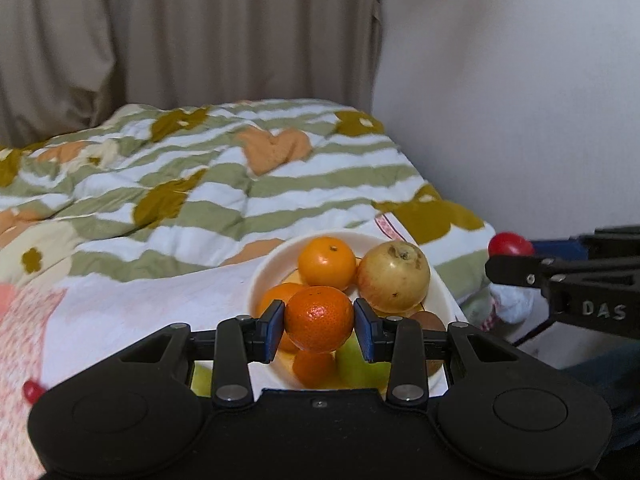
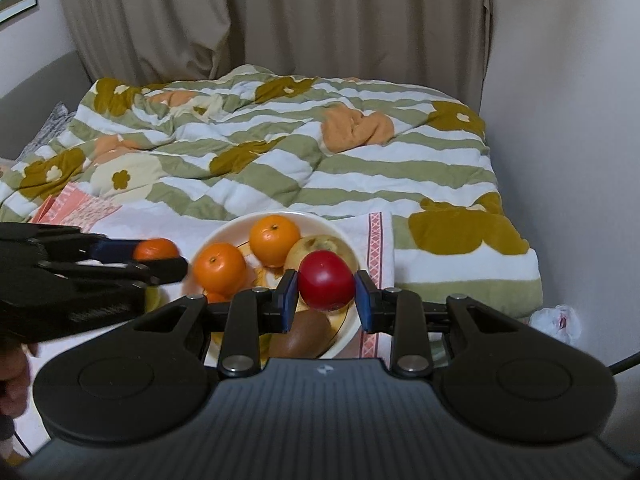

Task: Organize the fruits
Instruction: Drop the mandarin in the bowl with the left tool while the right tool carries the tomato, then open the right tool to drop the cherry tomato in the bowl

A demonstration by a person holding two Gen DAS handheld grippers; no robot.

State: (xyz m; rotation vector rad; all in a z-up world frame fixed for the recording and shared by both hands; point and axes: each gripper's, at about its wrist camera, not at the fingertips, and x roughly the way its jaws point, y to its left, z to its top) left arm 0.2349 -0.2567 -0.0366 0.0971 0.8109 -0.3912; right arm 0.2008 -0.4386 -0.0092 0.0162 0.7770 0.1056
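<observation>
A: What is held by each claw?

B: A mandarin point(image 1: 319, 319) is clamped between the pads of the left gripper point(image 1: 319, 330), and a red fruit point(image 2: 327, 280) is pinched in the right gripper point(image 2: 327, 300). Both sets of jaws are drawn in narrow around their loads

A: And how is the white bowl point(image 1: 260, 276) placed relative to them?

B: It is seen directly ahead of and below both claws on the white cloth point(image 1: 140, 304), already crowded with two oranges, a yellowish apple point(image 1: 393, 276) and a kiwi point(image 2: 302, 338). The left claw is judged to sit over the near left part of the bowl, the right over its near right rim, beside the apple

A: Which is nearer a free spot?

B: That cannot be settled; little bare bowl is shown, so a roll-off is to be feared
</observation>
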